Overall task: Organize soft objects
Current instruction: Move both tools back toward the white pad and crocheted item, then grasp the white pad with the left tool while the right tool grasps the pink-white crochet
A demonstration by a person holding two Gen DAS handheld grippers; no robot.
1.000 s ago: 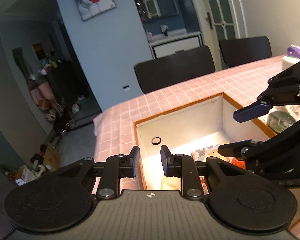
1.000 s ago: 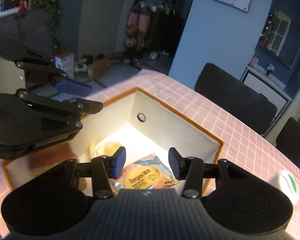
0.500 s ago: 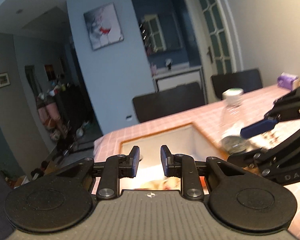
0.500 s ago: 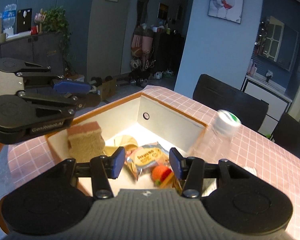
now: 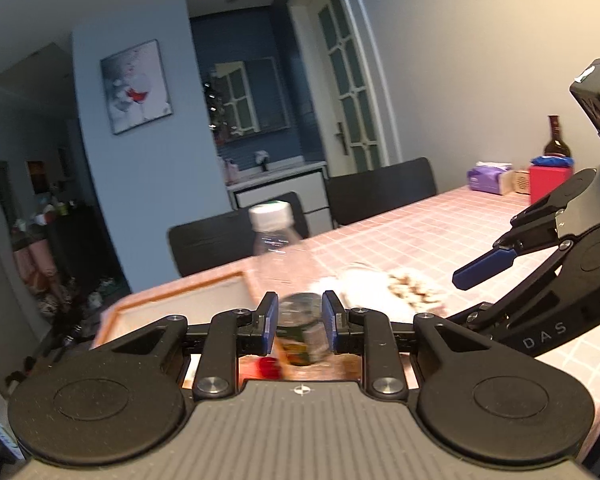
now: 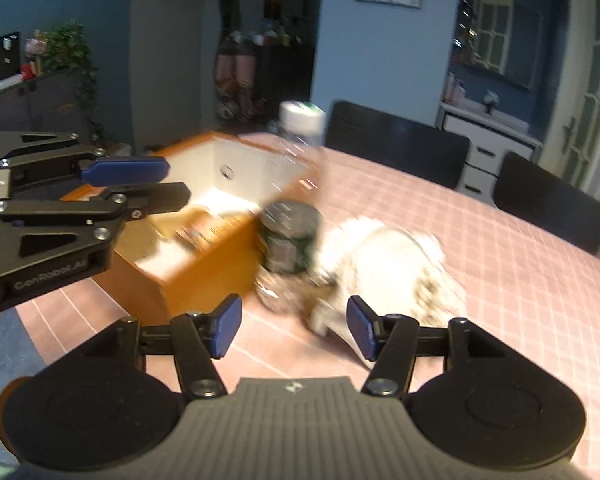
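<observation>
Both jaws spread and empty, my right gripper (image 6: 292, 330) nears the fluffy toy (image 6: 388, 264); clipping the upright bottle (image 6: 296, 200) could topple it.

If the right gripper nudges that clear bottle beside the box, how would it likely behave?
The bottle stands upright, tall and narrow, so it would probably tip. It looks clear and mostly empty, so likely light. On its round side it may roll toward the plush toy. The right gripper is open.
</observation>
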